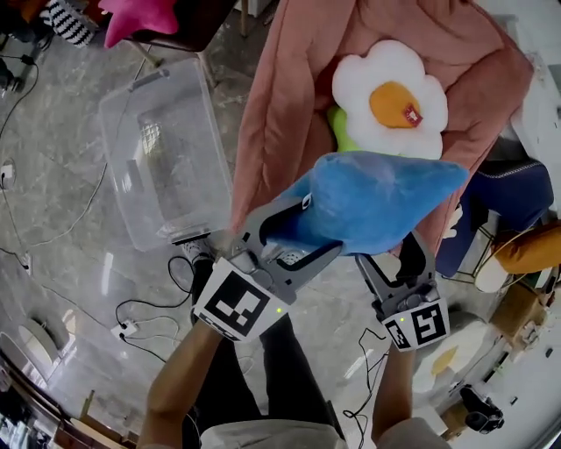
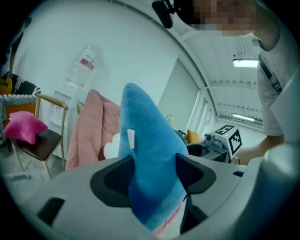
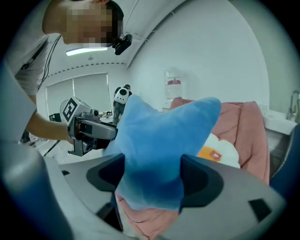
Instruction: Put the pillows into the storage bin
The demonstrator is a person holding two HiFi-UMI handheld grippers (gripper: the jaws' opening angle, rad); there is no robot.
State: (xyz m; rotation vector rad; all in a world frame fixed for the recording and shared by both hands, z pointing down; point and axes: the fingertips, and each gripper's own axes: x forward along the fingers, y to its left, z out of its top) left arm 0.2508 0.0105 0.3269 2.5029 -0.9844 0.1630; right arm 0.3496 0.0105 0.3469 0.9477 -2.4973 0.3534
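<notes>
A blue star-shaped pillow [image 1: 377, 197] hangs in the air above the pink blanket [image 1: 289, 96], held from two sides. My left gripper [image 1: 302, 230] is shut on its left arm, and my right gripper [image 1: 396, 250] is shut on its lower right arm. In the left gripper view the blue pillow [image 2: 145, 150] fills the gap between the pads of the left gripper [image 2: 152, 173]. The right gripper view shows the same pillow [image 3: 159, 140] squeezed in the right gripper [image 3: 152, 176]. The clear storage bin [image 1: 118, 114] stands on the floor to the left. A white flower pillow with a yellow centre [image 1: 390, 92] lies on the blanket.
A pink star pillow [image 1: 140, 17] rests on a chair at the top left. A green pillow [image 1: 337, 130] peeks out under the flower pillow. A navy cushion [image 1: 517, 188] and an orange one [image 1: 530, 250] lie at the right. Cables [image 1: 140, 324] trail over the grey floor.
</notes>
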